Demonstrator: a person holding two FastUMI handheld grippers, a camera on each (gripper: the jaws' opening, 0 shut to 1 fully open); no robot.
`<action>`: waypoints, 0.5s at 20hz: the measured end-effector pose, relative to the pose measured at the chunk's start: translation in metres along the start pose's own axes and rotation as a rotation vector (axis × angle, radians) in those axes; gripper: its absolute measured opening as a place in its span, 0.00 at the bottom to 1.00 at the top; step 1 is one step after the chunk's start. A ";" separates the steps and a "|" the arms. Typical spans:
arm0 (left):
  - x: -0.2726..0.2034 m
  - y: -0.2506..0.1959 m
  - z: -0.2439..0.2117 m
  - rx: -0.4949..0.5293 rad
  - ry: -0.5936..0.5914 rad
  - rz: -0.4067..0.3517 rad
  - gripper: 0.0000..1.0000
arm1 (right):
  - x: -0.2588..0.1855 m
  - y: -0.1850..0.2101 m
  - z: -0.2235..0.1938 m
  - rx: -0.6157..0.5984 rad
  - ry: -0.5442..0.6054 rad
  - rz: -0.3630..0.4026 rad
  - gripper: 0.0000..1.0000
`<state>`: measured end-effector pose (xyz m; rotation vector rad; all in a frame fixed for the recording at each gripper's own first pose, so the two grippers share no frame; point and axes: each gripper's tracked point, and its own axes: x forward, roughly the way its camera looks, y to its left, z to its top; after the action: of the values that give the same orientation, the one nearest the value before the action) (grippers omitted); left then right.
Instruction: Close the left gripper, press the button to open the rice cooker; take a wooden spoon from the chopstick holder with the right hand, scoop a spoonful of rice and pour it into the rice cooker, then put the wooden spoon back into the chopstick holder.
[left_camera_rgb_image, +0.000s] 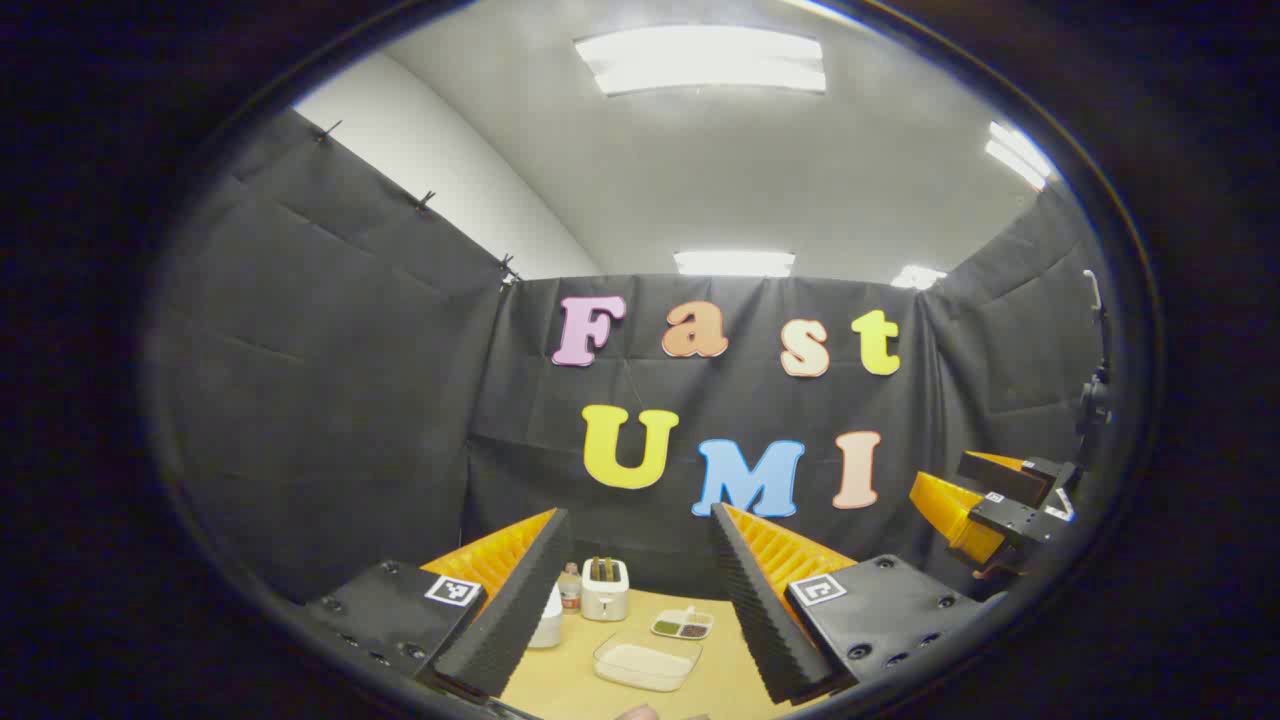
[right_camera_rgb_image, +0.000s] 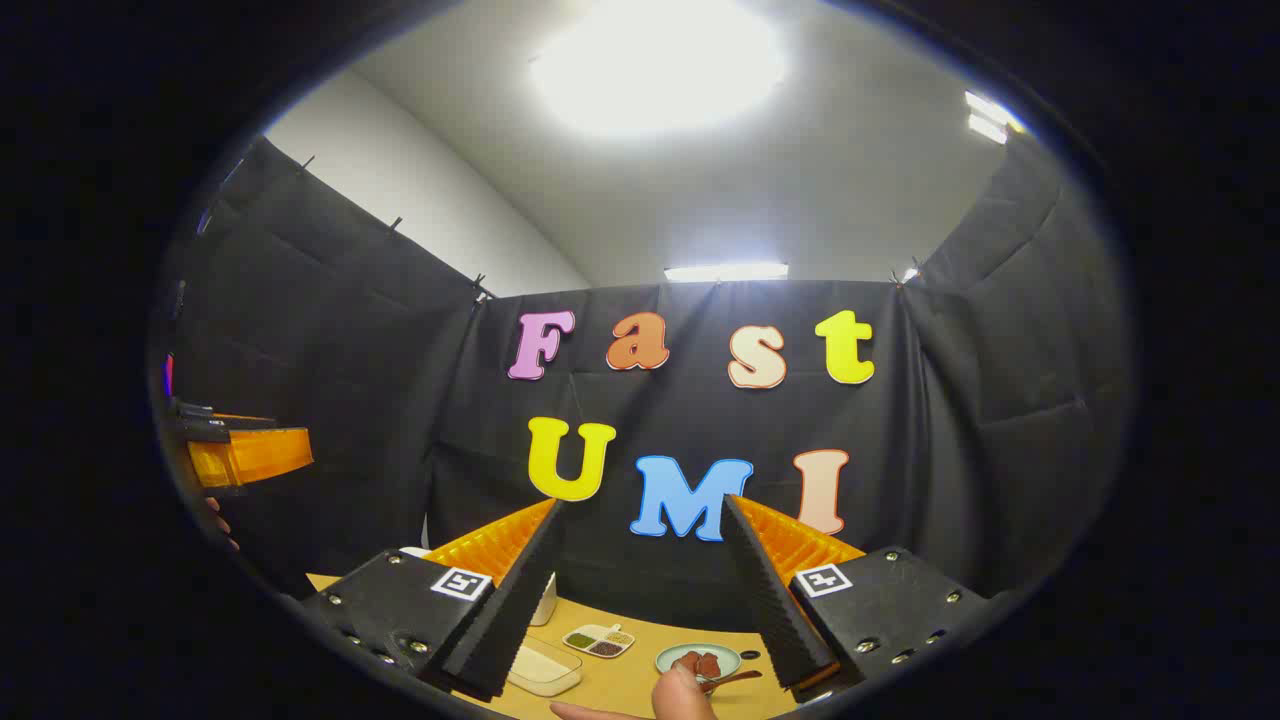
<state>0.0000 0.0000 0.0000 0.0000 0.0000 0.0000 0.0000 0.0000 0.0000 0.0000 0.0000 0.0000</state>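
Left gripper: released, jaws spread wide and holding nothing, raised well above the table in the left gripper view

Right gripper: also released and empty, jaws wide apart, held high; in the left gripper view it sits at about 3 o'clock

Rice cooker: a white rounded body peeks out behind the left finger at about 7 o'clock, likely the cooker; too hidden to find lid or button

Rice: a clear tray of white grains lies on the table at 6 o'clock, near the divided dish and the toaster

Spoon and holder: a spoon-like handle lies by the small plate at 6 o'clock in the right gripper view; whether it is the wooden spoon I cannot tell, nor can I pick out the chopstick holder

Hand: a thumb pokes in at the lower edge of the right gripper view

Risk, button: pressing with the jaws apart could straddle or slip off the button, so close first

Risk, aim: the cooker is screened by the finger, so a blind descent may strike the lid or the toaster

Risk, crowding: dishes lie close together, so a low sweep could knock the tray and spill rice
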 end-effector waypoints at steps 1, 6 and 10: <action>-0.004 0.005 0.004 0.009 -0.005 0.010 0.92 | 0.000 0.005 0.001 -0.002 0.007 0.009 0.94; -0.010 0.004 0.011 0.024 -0.024 -0.010 0.93 | -0.002 0.009 -0.001 0.031 0.050 0.011 0.95; -0.002 0.003 0.014 0.023 -0.034 -0.040 0.92 | -0.001 0.004 -0.005 0.036 0.074 -0.015 0.94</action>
<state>-0.0024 0.0025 0.0136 0.0225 -0.0339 -0.0395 -0.0007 0.0038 -0.0047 0.0362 0.0744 -0.0149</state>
